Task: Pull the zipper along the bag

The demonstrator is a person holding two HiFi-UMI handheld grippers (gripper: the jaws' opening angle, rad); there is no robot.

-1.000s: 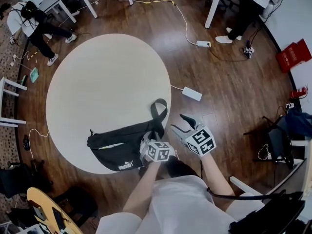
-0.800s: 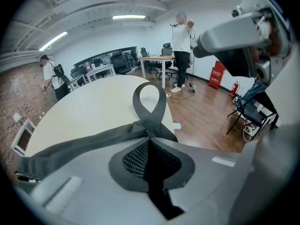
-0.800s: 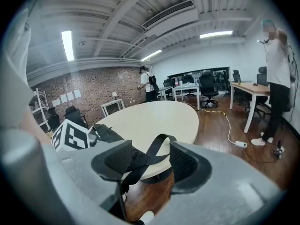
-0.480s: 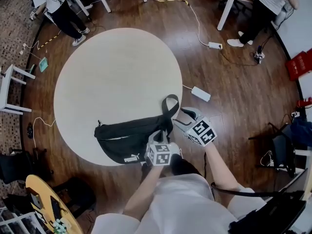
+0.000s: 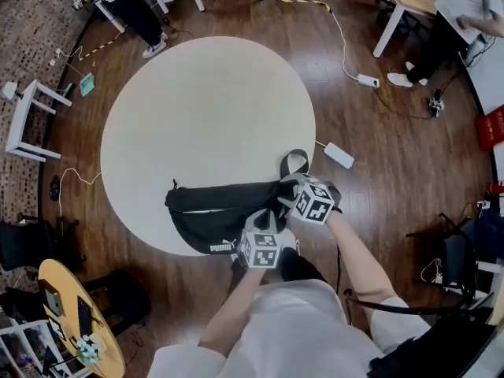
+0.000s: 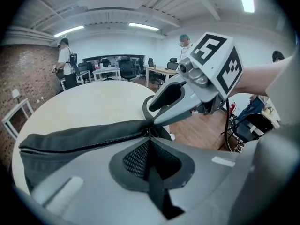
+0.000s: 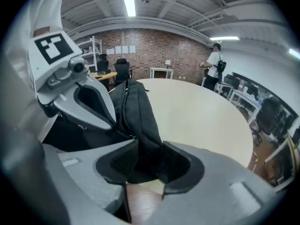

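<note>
A black bag (image 5: 220,211) lies along the near edge of the round tabletop (image 5: 205,109), its long side running left to right. Its zipper (image 6: 97,144) runs along the top seam to the bag's right end. The left hand-held gripper (image 5: 261,228) reaches in from the near side. Its jaws are pressed narrow together right at that end of the zipper, and whether the pull sits between the pads cannot be made out. Just right of it, the right hand-held gripper (image 7: 146,161) points left at the same end. Its jaws are closing, with the bag's black fabric filling the gap between the pads. The strap loop (image 5: 285,164) curls onto the tabletop just beyond it.
</note>
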